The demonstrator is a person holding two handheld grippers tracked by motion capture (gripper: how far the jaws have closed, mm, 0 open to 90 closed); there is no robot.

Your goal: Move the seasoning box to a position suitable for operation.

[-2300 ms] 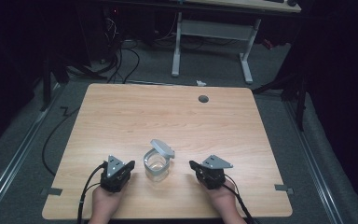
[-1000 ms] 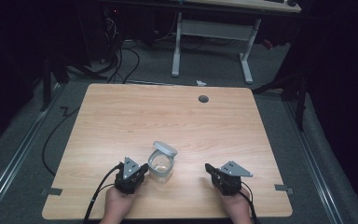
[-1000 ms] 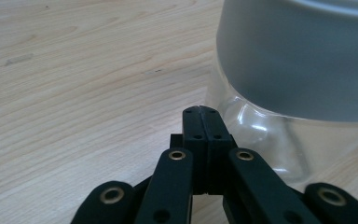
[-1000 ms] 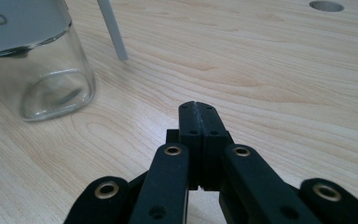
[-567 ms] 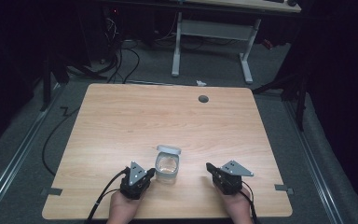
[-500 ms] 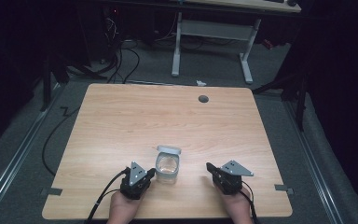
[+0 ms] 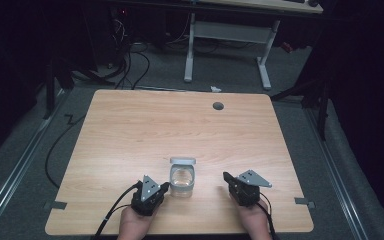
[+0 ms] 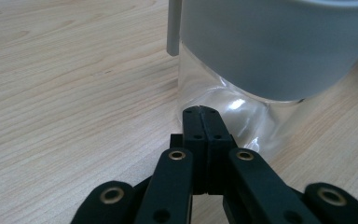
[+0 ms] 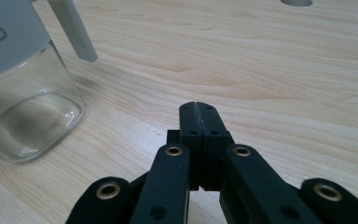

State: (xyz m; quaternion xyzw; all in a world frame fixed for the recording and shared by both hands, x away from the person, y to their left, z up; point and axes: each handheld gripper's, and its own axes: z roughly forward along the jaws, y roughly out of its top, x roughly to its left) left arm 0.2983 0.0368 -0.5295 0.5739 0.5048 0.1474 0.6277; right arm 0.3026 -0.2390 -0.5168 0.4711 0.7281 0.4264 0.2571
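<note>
A small square clear glass jar (image 7: pixel 182 179) with a grey collar and a flipped-open grey lid (image 7: pixel 182 161) stands upright near the table's front edge, between my two grippers. My left gripper (image 7: pixel 164 186) is shut, and its tips sit at the jar's lower left side. In the left gripper view the shut tips (image 8: pixel 200 110) are right against the glass base of the jar (image 8: pixel 242 112); whether they touch it I cannot tell. My right gripper (image 7: pixel 226 176) is shut and holds nothing, a short way right of the jar. The right gripper view has the jar (image 9: pixel 25 109) to the left of its closed tips (image 9: pixel 196 105).
The wooden table (image 7: pixel 180 125) has a round cable hole (image 7: pixel 218 105) at the back right. Tape marks (image 7: pixel 55 204) sit at the front corners. Beyond the table are dark floor, cables and a white desk frame (image 7: pixel 227 37).
My left gripper has slid right up to the jar, and the jar has turned so its open lid now points away from me. The right gripper shifted slightly right.
</note>
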